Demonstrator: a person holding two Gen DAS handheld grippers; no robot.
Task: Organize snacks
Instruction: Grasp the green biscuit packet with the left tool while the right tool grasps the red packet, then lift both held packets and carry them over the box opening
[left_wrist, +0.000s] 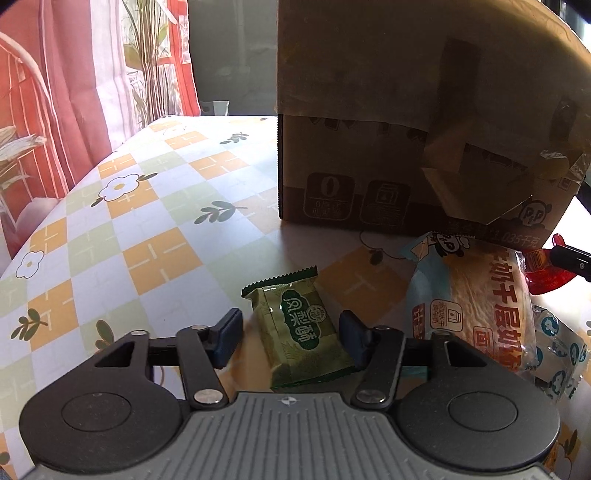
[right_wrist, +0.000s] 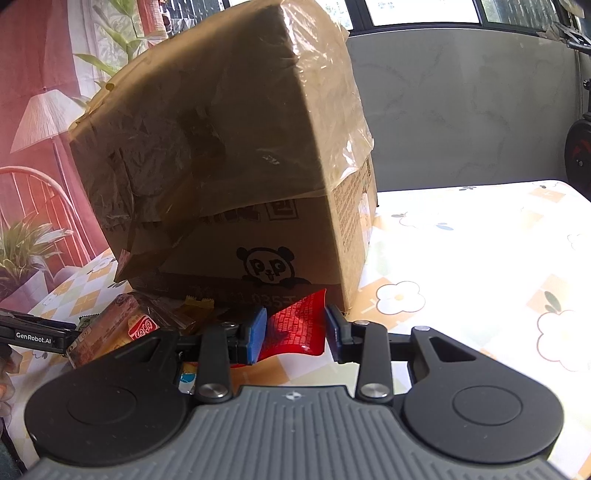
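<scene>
In the left wrist view a green pastry packet (left_wrist: 301, 330) lies on the table between the open fingers of my left gripper (left_wrist: 291, 338); the right finger touches its edge, the left stands apart. A large bread packet (left_wrist: 476, 306) lies to its right. In the right wrist view my right gripper (right_wrist: 295, 332) is open around a red snack packet (right_wrist: 293, 326) lying on the table against the cardboard box (right_wrist: 236, 162). The red packet and the right gripper's tip also show in the left wrist view (left_wrist: 543, 269).
The cardboard box (left_wrist: 406, 110) with open flaps stands on the checked flower-print tablecloth (left_wrist: 147, 206). A brown snack packet (right_wrist: 122, 328) and other wrappers lie left of the right gripper. The left gripper's arm (right_wrist: 33, 334) shows at the left edge. Curtains hang behind.
</scene>
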